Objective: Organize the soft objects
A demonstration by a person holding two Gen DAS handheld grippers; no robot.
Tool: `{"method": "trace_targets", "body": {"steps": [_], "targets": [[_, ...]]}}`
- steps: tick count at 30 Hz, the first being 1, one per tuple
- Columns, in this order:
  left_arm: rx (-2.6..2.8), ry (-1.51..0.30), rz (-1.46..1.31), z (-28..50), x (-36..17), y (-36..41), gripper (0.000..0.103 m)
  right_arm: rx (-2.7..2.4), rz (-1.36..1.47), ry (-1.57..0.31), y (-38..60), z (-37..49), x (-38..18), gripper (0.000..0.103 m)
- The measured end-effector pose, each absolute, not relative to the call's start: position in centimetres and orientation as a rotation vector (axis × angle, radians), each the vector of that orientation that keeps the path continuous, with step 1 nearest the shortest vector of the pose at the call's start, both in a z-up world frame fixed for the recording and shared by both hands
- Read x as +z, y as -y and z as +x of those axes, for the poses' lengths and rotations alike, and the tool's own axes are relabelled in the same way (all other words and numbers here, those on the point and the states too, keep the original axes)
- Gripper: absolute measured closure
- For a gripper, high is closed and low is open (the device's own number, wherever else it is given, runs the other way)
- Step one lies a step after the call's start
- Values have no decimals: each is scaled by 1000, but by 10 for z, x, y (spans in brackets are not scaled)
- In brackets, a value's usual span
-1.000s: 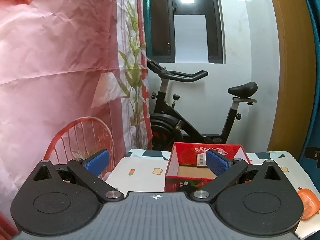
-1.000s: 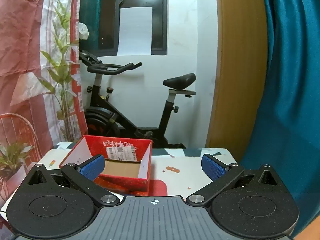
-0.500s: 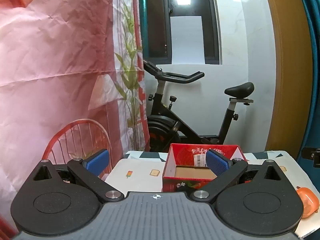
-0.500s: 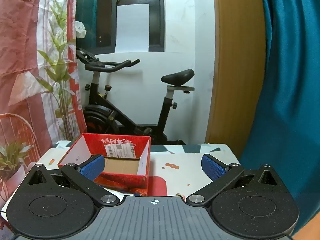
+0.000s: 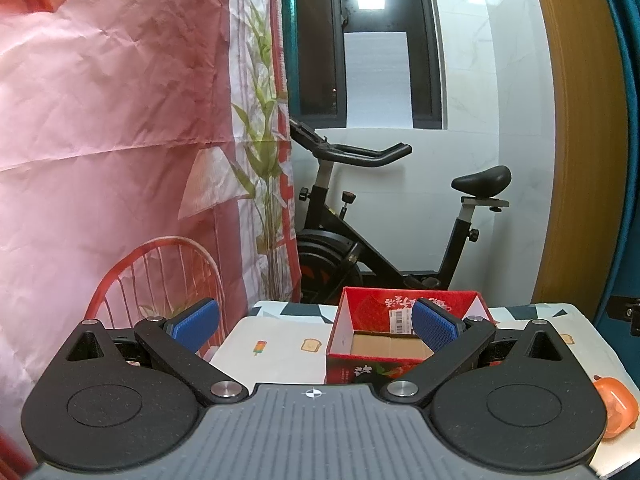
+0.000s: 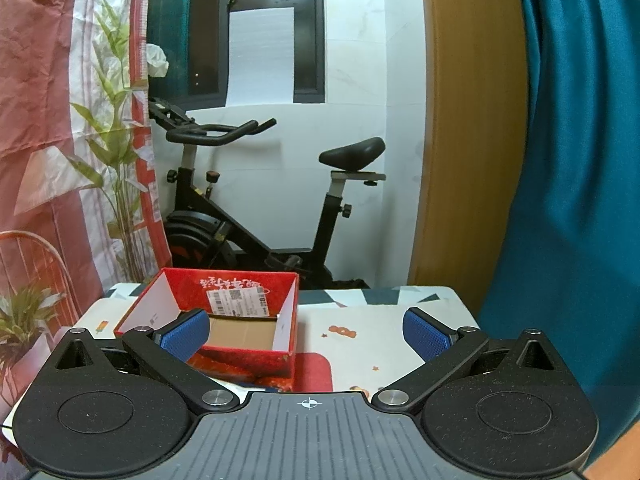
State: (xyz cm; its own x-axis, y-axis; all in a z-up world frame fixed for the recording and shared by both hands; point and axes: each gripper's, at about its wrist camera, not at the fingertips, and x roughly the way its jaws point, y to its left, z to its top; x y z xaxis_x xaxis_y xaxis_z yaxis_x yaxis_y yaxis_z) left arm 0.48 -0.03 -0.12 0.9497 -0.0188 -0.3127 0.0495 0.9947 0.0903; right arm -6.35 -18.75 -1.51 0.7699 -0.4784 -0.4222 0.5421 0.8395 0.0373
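An open red cardboard box (image 5: 384, 344) (image 6: 224, 320) stands on a table covered by a patterned cloth (image 5: 280, 344) (image 6: 360, 340); its brown floor shows nothing inside. A soft orange object (image 5: 616, 408) lies at the table's right edge in the left wrist view, partly hidden by the gripper body. My left gripper (image 5: 314, 326) is open above the table's near side, its right pad in front of the box. My right gripper (image 6: 306, 332) is open too, its left pad overlapping the box's front wall. Neither holds anything.
A black exercise bike (image 5: 384, 216) (image 6: 256, 200) stands behind the table against a white wall. A pink printed curtain (image 5: 120, 120) hangs on the left, with a red wire chair (image 5: 160, 276) before it. A wooden door frame (image 6: 468, 140) and teal fabric (image 6: 580, 160) fill the right.
Both cameras have tilted slightly, so the box and bike sit a little lower and left in view. Both grippers stay open and empty.
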Motion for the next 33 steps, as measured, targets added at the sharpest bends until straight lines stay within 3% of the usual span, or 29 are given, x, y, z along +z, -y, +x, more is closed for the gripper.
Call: {"method": "trace_targets", "body": {"steps": [33], "targets": [[-39,-321,96,5,-2,3,0,-553,163,-416,190,-65,-18,0]]}}
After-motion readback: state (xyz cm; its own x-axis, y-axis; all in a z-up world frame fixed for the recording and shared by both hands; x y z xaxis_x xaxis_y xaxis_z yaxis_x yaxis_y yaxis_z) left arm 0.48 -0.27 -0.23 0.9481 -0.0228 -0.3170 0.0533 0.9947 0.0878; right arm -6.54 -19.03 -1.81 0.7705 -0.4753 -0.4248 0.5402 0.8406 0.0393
